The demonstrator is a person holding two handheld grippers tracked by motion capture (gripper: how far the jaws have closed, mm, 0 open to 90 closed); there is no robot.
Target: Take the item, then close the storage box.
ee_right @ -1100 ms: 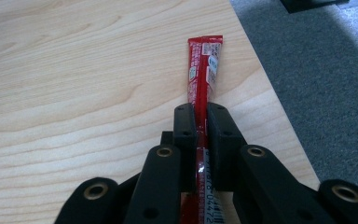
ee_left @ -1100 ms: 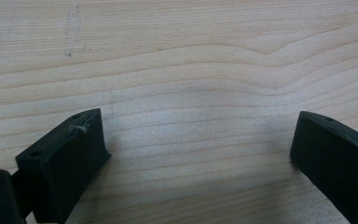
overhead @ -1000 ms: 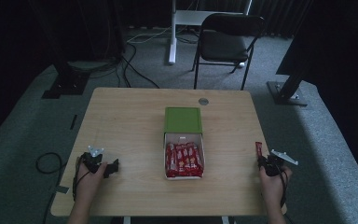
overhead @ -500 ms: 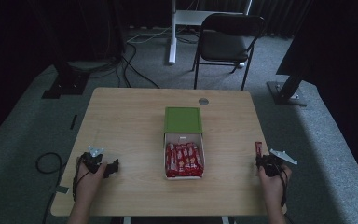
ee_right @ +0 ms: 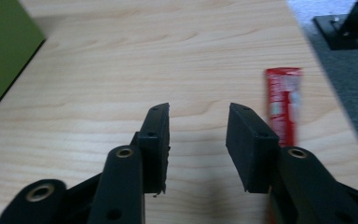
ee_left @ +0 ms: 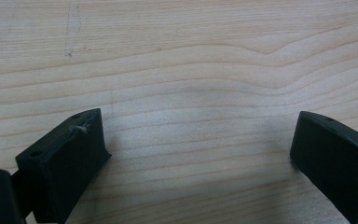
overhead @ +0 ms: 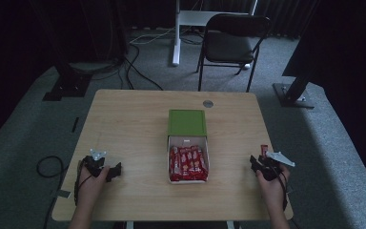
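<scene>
Right claw (ee_right: 198, 144): jaws have just been opening, now partly apart, gripping nothing. Red snack bar (ee_right: 283, 103): lying flat on the worktop (overhead: 133, 124), just beside the right jaw, outside the gap. Left claw (overhead: 106, 168): resting wide open, empty. Box (overhead: 188, 164) of bars: farther off, mid-worktop. Advice: I am centring over the bar before closing.

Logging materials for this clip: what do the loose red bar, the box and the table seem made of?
Red bar: apparently a glossy plastic or foil wrapper, with sheen and a crimped end; it lies beside the right gripper, whose jaws have just been opening with nothing between them. Box: likely matte cardboard, white inside with a green lid. Table: light wood or wood-look laminate, with visible grain.
</scene>
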